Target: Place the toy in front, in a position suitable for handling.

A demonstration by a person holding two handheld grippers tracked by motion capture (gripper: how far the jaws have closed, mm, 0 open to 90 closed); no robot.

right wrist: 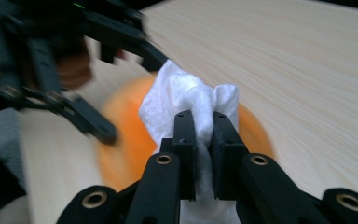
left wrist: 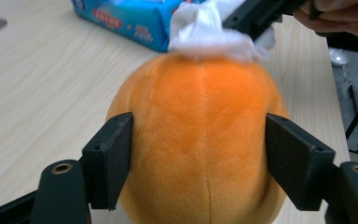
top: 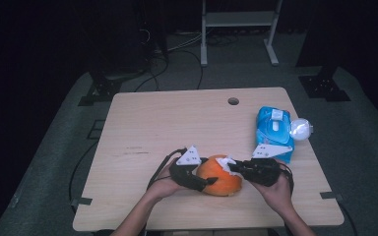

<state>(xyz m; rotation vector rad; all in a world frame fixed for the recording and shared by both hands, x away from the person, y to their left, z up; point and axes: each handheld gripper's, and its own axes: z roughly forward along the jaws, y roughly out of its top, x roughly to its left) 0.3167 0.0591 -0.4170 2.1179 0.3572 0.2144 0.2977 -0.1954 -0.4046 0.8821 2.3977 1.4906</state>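
Near the desk's front edge, we clamp our left gripper across the soft, light orange plush ball's flanks while our right gripper pinches a limp white wipe against its top.

Dim bkgd, lit table, blurry close-ups.

You look down on a light wooden desk with a round cable hole near its far edge. It stands on grey carpet. Beyond it, the room falls dark; a white metal frame rises there, and black cables trail across the floor.
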